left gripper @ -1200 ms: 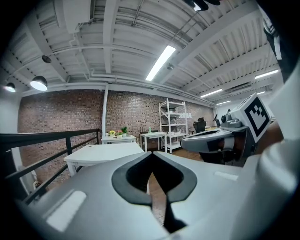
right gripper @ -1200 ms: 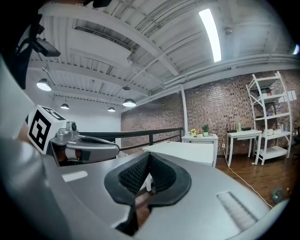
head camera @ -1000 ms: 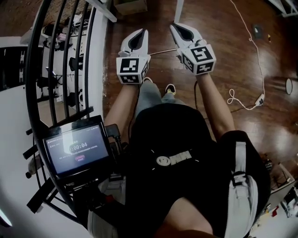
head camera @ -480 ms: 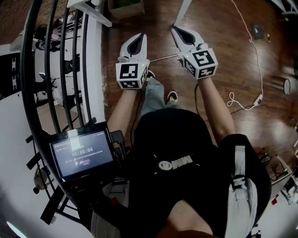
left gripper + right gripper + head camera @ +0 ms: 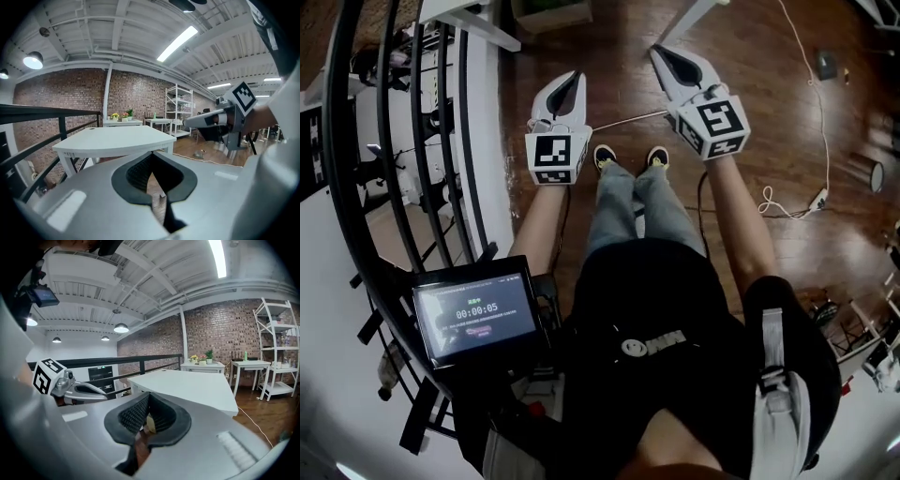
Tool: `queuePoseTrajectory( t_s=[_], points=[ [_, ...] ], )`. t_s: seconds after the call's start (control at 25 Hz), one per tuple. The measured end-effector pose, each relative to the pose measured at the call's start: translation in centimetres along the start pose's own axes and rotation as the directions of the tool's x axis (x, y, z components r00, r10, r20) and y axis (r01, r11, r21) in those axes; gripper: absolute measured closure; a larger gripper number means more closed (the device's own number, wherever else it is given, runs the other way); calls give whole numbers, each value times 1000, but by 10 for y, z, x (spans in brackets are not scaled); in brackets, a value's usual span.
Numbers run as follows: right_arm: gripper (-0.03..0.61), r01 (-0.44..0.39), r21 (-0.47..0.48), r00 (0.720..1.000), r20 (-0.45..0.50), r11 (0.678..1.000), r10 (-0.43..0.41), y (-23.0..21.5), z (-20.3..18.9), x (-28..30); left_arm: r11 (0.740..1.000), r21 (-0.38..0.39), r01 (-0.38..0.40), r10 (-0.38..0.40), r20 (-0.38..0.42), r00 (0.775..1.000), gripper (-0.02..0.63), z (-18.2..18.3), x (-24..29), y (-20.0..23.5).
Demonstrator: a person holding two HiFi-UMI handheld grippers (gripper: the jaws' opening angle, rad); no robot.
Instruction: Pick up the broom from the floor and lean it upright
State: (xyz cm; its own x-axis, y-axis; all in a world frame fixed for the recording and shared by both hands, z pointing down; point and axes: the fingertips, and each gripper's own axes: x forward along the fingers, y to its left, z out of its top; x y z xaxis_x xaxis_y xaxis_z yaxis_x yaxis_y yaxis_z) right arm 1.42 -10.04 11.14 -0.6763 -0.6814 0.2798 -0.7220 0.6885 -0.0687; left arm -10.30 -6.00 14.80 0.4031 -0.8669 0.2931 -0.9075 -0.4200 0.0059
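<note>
1. Broom: we cannot pick it out for certain in any view. The nearest candidate is a thin pale rod (image 5: 628,121) that runs between the two grippers in the head view, just beyond the person's shoes (image 5: 605,157). We cannot tell whether it lies on the wooden floor (image 5: 750,159).
2. We see the left gripper (image 5: 572,80) held out ahead over the floor, its jaws closed together with nothing between the pads.
3. The right gripper (image 5: 664,54) is beside it and reaches a little further forward. Its jaws are likewise pressed together and empty.
4. Both grippers point forward and slightly down, toward a white table (image 5: 117,140) that stands just ahead.
5. On the person's left we see a black railing (image 5: 389,141), and a lit tablet screen (image 5: 476,319) sits low at the left of the head view.
6. A white cable (image 5: 820,198) with a plug at its end snakes across the floor to the right of the right gripper.
7. Farther off, the gripper views show us white shelving (image 5: 180,110) against a brick wall (image 5: 61,98).
</note>
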Motion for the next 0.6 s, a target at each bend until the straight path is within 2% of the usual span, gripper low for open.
queuePoseTrajectory(
  t_s=[0.16, 0.28, 0.4, 0.52, 0.6],
  points=[
    [577, -25, 16, 1000, -13, 1000, 26, -36, -22, 33, 992, 85, 92, -83, -99, 992, 595, -59, 50, -6],
    [577, -48, 11, 999, -15, 999, 48, -37, -43, 52, 982, 104, 159, -141, -156, 978, 595, -110, 57, -9],
    [577, -39, 10, 999, -16, 999, 39, -60, -69, 74, 976, 108, 191, -166, -206, 964, 593, -159, 82, -11],
    [577, -42, 43, 997, -65, 998, 45, -84, -120, 96, 966, 99, 238, -198, -308, 931, 533, -222, 108, -23],
    [577, -45, 54, 993, -103, 998, 50, -93, -157, 107, 949, 103, 297, -235, -394, 889, 443, -269, 120, -33]
  ],
)
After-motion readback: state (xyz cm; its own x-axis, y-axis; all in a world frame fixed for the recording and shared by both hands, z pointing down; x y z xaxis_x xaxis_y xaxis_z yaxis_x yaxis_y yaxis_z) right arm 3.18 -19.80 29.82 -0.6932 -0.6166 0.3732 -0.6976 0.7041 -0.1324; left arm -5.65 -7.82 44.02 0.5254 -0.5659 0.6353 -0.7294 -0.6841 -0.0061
